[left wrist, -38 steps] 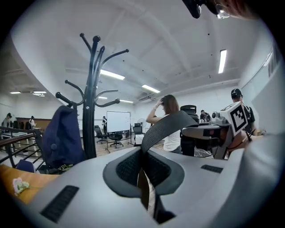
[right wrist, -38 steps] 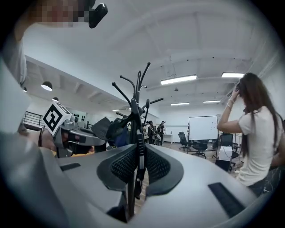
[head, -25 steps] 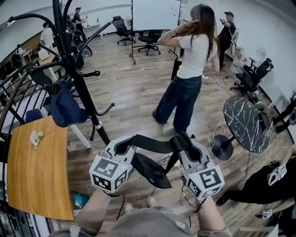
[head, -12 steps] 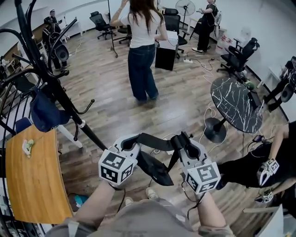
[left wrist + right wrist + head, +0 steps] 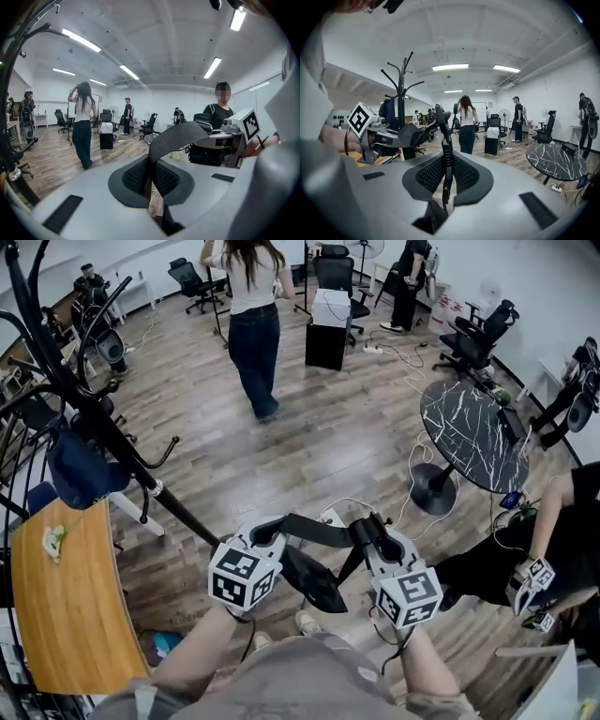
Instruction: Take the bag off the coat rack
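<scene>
A black bag hangs between my two grippers, above the wooden floor and just in front of my body. Its wide black strap runs from one gripper to the other. My left gripper is shut on the strap, which rises up to the right out of its jaws. My right gripper is shut on the same strap, seen edge-on between its pads. The black coat rack stands apart at the left, with a dark blue bag hanging on it.
A wooden table is at the lower left, beside the rack. A round black marble table stands to the right, with cables on the floor near it. A person walks away ahead; another person sits at the right.
The coat rack has slid further left and away in the head view. The walking person has moved off toward the back. Both grippers keep the strap with the bag hanging between them.
</scene>
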Tool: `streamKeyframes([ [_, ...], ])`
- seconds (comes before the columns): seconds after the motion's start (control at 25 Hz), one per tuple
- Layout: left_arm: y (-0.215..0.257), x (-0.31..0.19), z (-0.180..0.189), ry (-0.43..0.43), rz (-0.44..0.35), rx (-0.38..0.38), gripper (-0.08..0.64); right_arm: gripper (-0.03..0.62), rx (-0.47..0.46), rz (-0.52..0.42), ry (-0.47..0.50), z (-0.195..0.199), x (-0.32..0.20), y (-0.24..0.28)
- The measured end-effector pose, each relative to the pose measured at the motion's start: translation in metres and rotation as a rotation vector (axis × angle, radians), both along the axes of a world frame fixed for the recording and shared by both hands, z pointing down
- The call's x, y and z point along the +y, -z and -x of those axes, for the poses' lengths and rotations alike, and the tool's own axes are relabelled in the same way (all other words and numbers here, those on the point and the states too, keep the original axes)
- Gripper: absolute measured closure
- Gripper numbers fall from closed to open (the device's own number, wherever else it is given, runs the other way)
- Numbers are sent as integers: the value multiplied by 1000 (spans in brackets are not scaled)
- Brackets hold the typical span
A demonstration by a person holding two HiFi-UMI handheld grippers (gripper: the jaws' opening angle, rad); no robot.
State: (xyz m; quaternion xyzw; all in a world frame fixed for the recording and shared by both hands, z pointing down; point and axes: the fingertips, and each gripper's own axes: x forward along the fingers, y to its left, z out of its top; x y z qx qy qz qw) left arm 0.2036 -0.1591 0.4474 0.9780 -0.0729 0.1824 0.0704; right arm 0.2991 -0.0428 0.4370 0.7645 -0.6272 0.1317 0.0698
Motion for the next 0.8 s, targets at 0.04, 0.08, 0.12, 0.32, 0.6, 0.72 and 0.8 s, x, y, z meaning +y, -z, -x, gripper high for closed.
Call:
streamKeyframes([
  [0.04,-1,0,0,-1,-1,-2,545,531,-2,3,-1,-1,1,-1],
  [0.08,-1,0,-1,0,-2,-4,545,531,-4,5,-2,-1,2,-2],
  [0.12,-1,-1,-1,2,-3,-7,545,531,-5,6,-2,-1,2,-3],
  [0.32,4,-4,0,1,2,14,545,531,-4,3,3,-2,-1,-1],
  [0.6,8,-3,0,7,2,12,545,531,-11,-5,19,-1,-2,3],
  [0.72,11,-5,1,11,0,13,545,531,-9,-6,25,-1,-4,5],
  [0.8,12,-6,1,12,-1,13,545,531,-6,-6,27,-1,-6,7],
])
